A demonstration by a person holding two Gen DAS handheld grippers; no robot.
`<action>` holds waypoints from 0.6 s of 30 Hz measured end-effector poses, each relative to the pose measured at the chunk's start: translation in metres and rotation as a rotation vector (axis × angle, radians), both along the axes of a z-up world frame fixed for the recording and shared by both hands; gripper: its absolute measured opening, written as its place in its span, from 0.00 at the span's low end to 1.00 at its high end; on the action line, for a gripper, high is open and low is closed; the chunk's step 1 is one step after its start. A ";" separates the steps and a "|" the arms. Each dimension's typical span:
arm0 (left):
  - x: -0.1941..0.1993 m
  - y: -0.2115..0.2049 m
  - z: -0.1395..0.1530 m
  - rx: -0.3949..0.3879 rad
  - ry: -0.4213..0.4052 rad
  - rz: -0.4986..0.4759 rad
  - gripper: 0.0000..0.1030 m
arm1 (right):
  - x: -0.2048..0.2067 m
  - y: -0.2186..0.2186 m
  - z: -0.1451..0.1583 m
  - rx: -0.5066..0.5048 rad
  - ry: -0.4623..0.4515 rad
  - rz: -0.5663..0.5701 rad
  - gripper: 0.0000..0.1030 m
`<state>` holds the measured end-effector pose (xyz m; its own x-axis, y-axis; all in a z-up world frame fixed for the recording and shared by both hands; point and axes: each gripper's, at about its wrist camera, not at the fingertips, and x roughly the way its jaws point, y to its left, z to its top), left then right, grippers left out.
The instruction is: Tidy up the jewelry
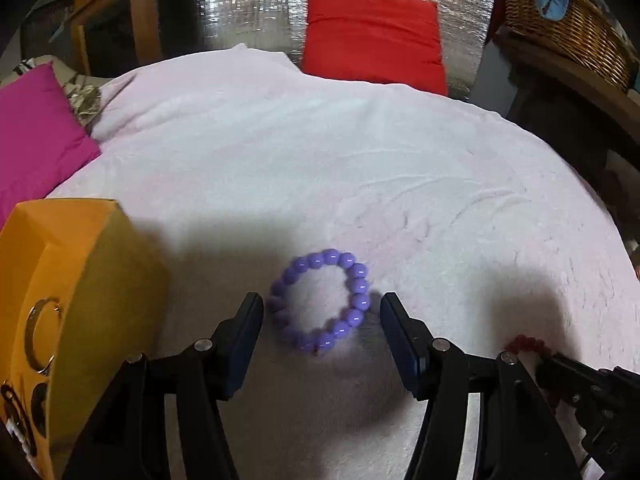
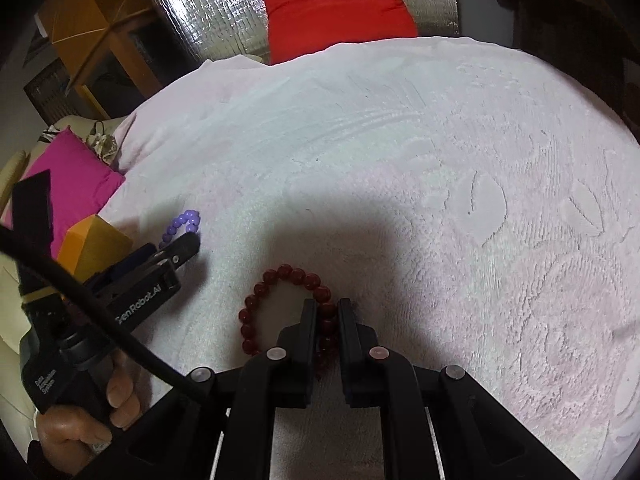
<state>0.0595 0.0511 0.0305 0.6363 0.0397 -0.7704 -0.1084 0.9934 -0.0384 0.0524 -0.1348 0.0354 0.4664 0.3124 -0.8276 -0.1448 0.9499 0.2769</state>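
Note:
A purple bead bracelet (image 1: 320,302) lies flat on the white towel-covered table (image 1: 320,160). My left gripper (image 1: 322,312) is open, its fingers on either side of the bracelet, not gripping it. The bracelet also shows partly behind that gripper in the right wrist view (image 2: 182,224). A dark red bead bracelet (image 2: 280,300) lies on the towel. My right gripper (image 2: 327,312) is shut on its right side. The red beads (image 1: 526,346) also show in the left wrist view. An orange box (image 1: 60,300) stands at the left with a gold ring (image 1: 40,334) inside.
A magenta cushion (image 1: 36,140) lies at the table's left edge and a red cushion (image 1: 374,36) at the back. A wicker basket (image 1: 568,28) stands at the back right. A wooden shelf (image 1: 120,8) stands at the back left.

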 end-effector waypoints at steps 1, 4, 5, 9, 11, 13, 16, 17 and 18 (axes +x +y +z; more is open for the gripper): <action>0.000 -0.001 -0.001 0.004 -0.001 -0.004 0.60 | 0.000 0.001 0.000 -0.001 0.000 -0.001 0.10; 0.000 0.000 -0.002 -0.018 -0.005 -0.021 0.53 | 0.000 0.000 0.000 0.002 0.001 -0.004 0.10; 0.000 0.000 -0.002 -0.025 -0.008 -0.027 0.48 | 0.000 0.001 0.000 0.001 -0.001 -0.003 0.10; -0.002 -0.013 0.000 0.016 -0.016 -0.074 0.24 | 0.000 0.000 0.000 -0.002 -0.004 -0.004 0.10; -0.004 -0.022 0.001 0.049 -0.013 -0.097 0.18 | -0.001 -0.001 0.001 -0.009 -0.008 -0.003 0.10; -0.007 -0.028 0.001 0.065 -0.005 -0.112 0.18 | -0.002 0.000 0.001 -0.017 -0.011 0.000 0.10; -0.014 -0.035 0.002 0.055 0.011 -0.147 0.09 | -0.001 -0.003 0.002 -0.012 -0.004 -0.004 0.10; -0.016 -0.037 0.002 0.053 0.017 -0.153 0.09 | -0.001 -0.003 0.003 -0.011 -0.001 -0.006 0.10; -0.019 -0.039 0.003 0.048 0.020 -0.157 0.09 | 0.000 -0.004 0.003 -0.012 0.001 -0.009 0.10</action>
<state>0.0407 0.0120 0.0333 0.6218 -0.0221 -0.7829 0.0479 0.9988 0.0098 0.0522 -0.1393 0.0382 0.4685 0.2985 -0.8315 -0.1358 0.9543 0.2661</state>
